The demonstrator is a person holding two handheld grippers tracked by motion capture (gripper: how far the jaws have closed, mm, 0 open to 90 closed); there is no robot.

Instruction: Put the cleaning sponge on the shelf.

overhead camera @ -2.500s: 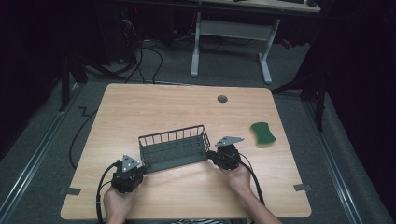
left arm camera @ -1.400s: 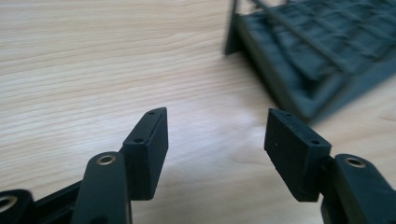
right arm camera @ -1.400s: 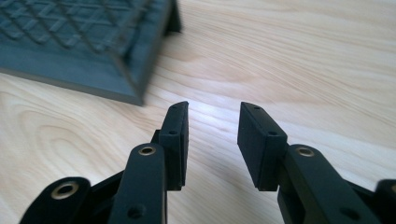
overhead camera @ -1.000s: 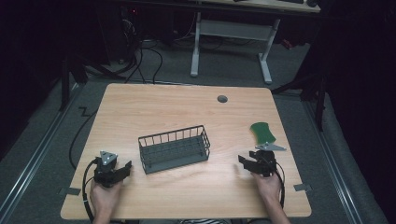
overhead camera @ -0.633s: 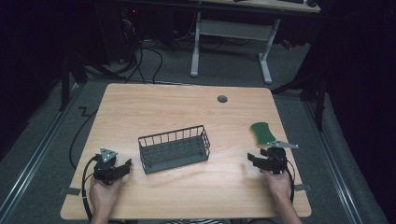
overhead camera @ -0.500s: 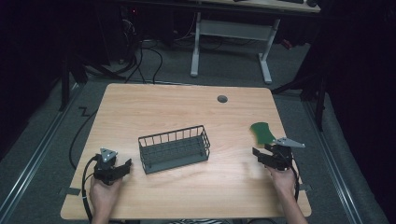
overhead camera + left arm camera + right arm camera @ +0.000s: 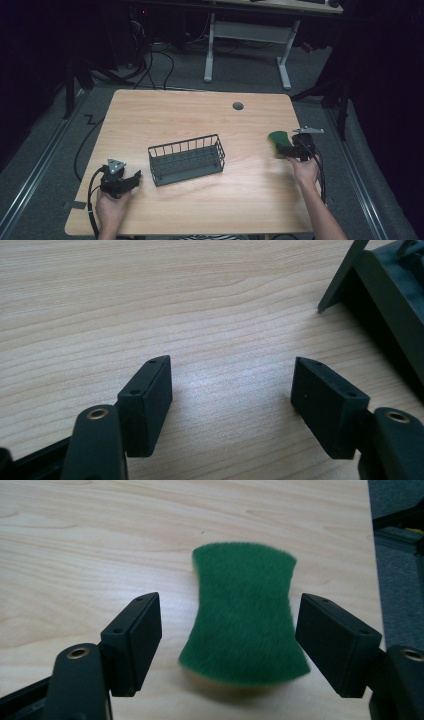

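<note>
- Two grippers are mine: the right gripper has just been opening, jaws spread astride the green sponge, not pressing it.
- The sponge lies flat near the desk's right edge.
- My left gripper stands spread over bare wood, left of the wire basket.

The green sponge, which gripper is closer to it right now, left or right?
Right. The right gripper has its open jaws either side of the green sponge; the left gripper sits beyond the wire basket.

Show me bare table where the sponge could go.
Free: the far half between basket and grommet hole; the near strip between the left gripper and right hand. Crowded: the right edge, where the sponge sits between the right gripper's open jaws.
</note>
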